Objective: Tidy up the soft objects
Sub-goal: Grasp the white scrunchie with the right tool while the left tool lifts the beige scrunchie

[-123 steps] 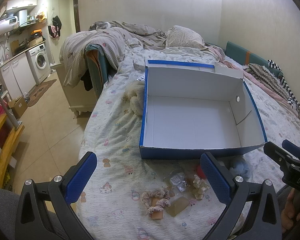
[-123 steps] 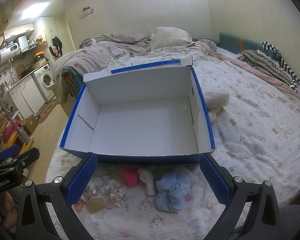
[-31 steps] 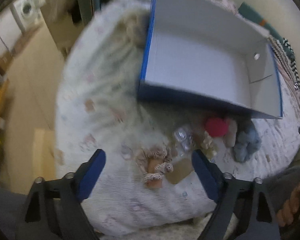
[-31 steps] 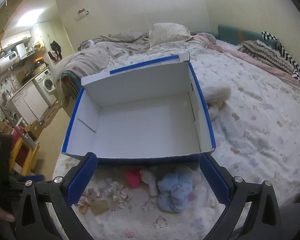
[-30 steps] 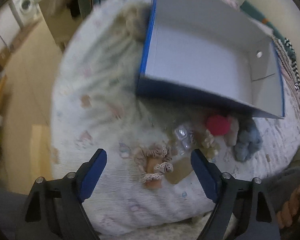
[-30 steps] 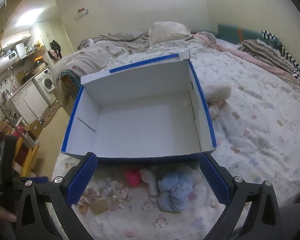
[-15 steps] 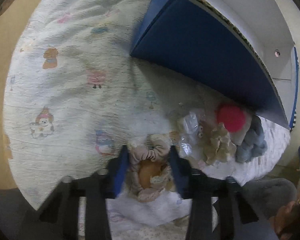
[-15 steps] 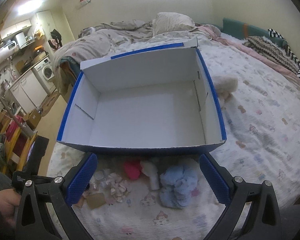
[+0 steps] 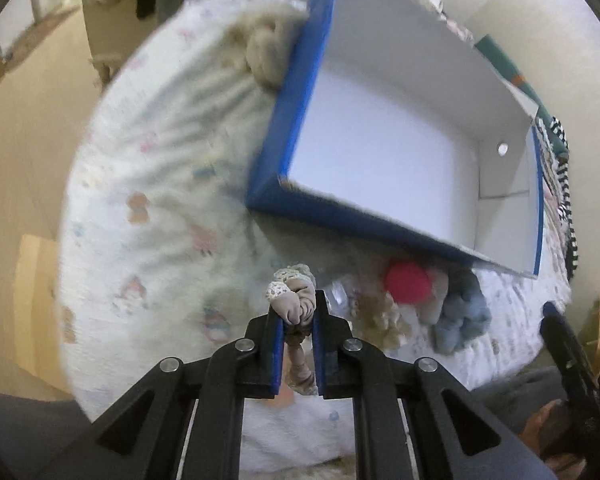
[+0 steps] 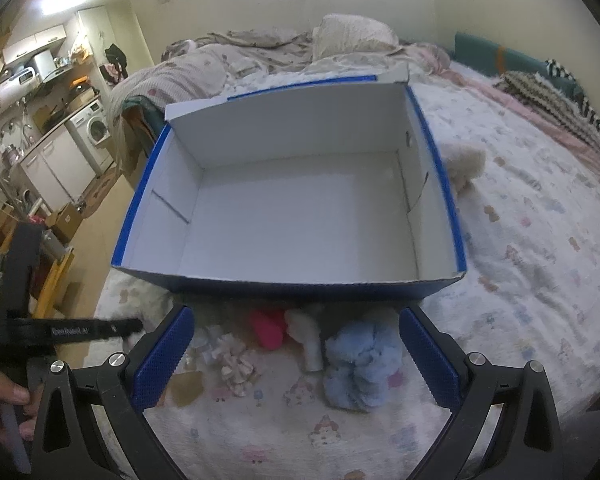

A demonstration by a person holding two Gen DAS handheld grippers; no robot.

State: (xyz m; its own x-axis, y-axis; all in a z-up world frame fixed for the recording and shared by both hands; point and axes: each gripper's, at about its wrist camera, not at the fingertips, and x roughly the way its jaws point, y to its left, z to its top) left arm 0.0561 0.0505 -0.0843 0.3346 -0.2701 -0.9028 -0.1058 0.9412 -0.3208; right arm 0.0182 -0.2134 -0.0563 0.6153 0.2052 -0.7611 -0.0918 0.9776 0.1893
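Left gripper (image 9: 297, 322) pinches the beige scrunchie (image 9: 294, 300) above the bedsheet (image 9: 156, 216), short of the empty box (image 10: 300, 208); right gripper (image 10: 296, 354) spread over the blue plush (image 10: 360, 364); risk: limp fabric slips out or snags the box's near wall.

Off to your left sits a washing machine (image 10: 96, 127) under a counter — ahead, a pillow (image 10: 352, 36) and rumpled blanket (image 10: 180, 76).

Blue box (image 10: 292, 286) with white inside, beige lace-trimmed scrunchie (image 9: 294, 304), red ball (image 9: 406, 282), pale-blue scrunchie (image 10: 360, 364)
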